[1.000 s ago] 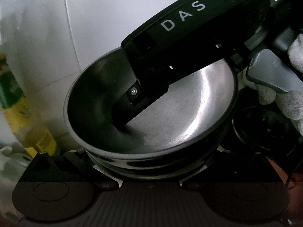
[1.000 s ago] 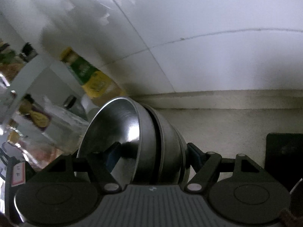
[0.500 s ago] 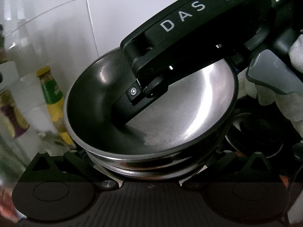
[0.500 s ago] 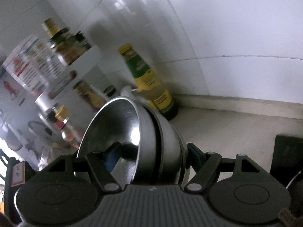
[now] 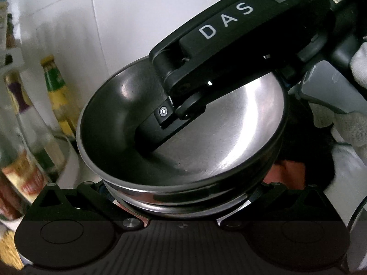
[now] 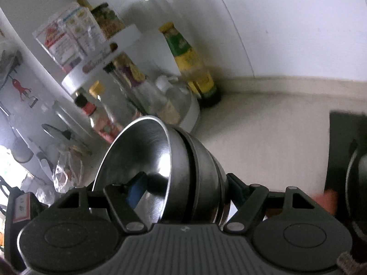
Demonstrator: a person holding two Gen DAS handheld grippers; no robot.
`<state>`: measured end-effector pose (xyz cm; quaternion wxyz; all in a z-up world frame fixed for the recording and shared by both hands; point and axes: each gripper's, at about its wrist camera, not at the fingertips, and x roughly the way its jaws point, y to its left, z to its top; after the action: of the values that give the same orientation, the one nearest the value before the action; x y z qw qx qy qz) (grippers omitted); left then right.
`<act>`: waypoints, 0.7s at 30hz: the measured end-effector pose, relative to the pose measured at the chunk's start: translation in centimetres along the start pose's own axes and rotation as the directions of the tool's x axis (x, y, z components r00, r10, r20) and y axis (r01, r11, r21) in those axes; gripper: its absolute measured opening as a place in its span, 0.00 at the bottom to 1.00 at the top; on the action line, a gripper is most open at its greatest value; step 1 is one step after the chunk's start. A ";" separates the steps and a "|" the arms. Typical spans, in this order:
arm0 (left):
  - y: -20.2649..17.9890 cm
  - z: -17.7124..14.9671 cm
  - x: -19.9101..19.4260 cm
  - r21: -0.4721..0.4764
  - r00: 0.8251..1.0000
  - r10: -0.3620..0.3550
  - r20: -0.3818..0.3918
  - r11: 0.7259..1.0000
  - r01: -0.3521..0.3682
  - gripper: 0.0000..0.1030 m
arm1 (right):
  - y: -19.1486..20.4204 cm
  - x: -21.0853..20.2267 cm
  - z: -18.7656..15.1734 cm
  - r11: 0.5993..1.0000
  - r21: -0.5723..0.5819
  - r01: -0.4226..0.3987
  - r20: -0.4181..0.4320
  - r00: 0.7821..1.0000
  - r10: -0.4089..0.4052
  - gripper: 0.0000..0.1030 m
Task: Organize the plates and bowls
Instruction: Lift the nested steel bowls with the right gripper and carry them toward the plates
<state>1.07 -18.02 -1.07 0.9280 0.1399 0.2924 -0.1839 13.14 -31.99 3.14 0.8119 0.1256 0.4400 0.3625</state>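
Observation:
A nested stack of steel bowls (image 5: 229, 137) is carried in the air between both grippers. My left gripper (image 5: 181, 197) clasps the lower bowls from both sides at the bottom of the left wrist view. From the upper right, the right gripper's black finger (image 5: 151, 135) reaches into the top bowl. In the right wrist view the bowl stack (image 6: 146, 151) stands on edge inside my right gripper (image 6: 183, 188). One of its fingers (image 6: 135, 188) presses the inside of the top bowl and the other finger (image 6: 236, 190) presses the underside of the stack.
A yellow-green bottle (image 6: 188, 59) stands in the counter corner against the white tiled wall. Beside it a white rack (image 6: 101, 64) holds packets and several sauce bottles. The beige counter (image 6: 263, 123) lies ahead, with a black hob (image 6: 344, 137) and a dark pot (image 6: 357, 183) at right. A gloved hand (image 5: 353, 123) holds the right gripper.
Both grippers have carried the bowl stack along the wall toward the corner. The bottles and the rack have come into view; the grip on the bowls is unchanged.

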 end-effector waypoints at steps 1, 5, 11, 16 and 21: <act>-0.4 -0.6 -0.3 0.001 1.000 -0.009 -0.008 1.000 0.009 1.00 | 0.0 0.0 -0.9 1.000 0.018 0.002 -0.008 1.000 -0.002 0.68; -1.5 -2.7 -0.8 0.002 0.999 -0.030 -0.030 1.000 0.030 1.00 | -0.1 -0.3 -3.9 0.998 0.063 0.017 -0.021 1.000 -0.016 0.68; -1.7 -4.7 -0.3 0.005 0.998 -0.041 -0.047 0.999 0.041 1.00 | 0.0 -0.1 -6.7 0.994 0.102 0.033 -0.027 0.999 -0.031 0.68; -1.3 -5.3 1.9 0.008 0.998 -0.041 -0.052 0.999 0.042 1.00 | -0.5 0.9 -8.0 0.993 0.108 0.047 -0.007 0.999 -0.047 0.68; -0.7 -5.5 4.5 0.019 0.998 -0.041 -0.055 0.999 0.042 1.00 | -1.6 1.6 -8.4 0.992 0.114 0.058 0.016 0.998 -0.060 0.68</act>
<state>1.52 -17.84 -8.22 0.9141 0.1482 0.3184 -0.2025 7.69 -32.95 -3.55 0.8180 0.1618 0.4556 0.3117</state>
